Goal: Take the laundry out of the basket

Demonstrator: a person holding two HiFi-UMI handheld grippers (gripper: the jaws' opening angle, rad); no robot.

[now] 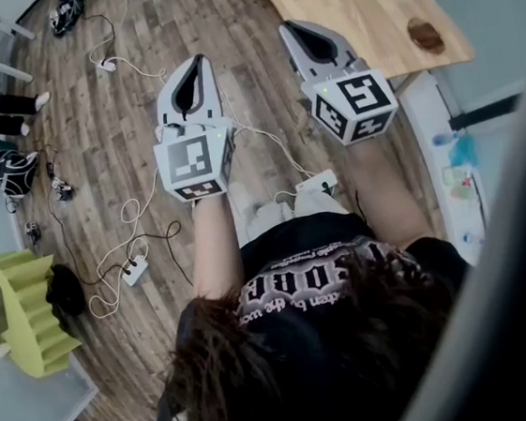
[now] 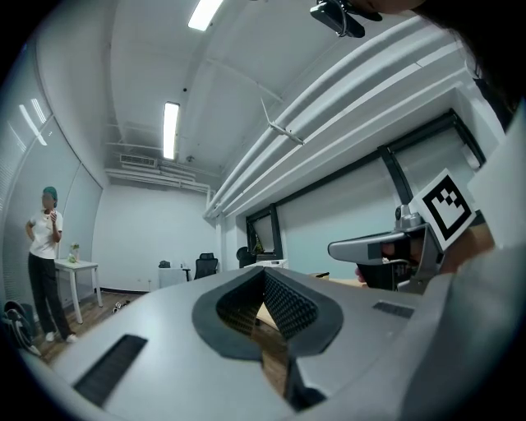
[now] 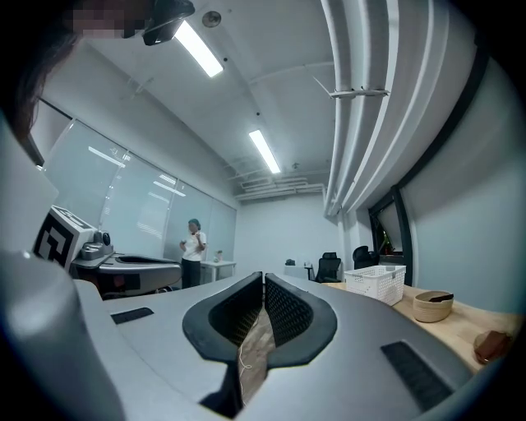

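Observation:
A white lattice basket stands on the wooden table, far ahead of my right gripper; no laundry shows in it from here. My right gripper points level, its jaws shut with nothing between them. My left gripper is held beside it, also level, its ribbed pads meeting at the tips and holding nothing. In the head view both grippers, the left gripper and the right gripper, hang over the wood floor, short of the table's edge.
A woven bowl and a brown object lie on the table. Cables and power strips trail over the floor. A person stands by a small white table. Office chairs stand at the far wall. A yellow-green ridged object sits at the left.

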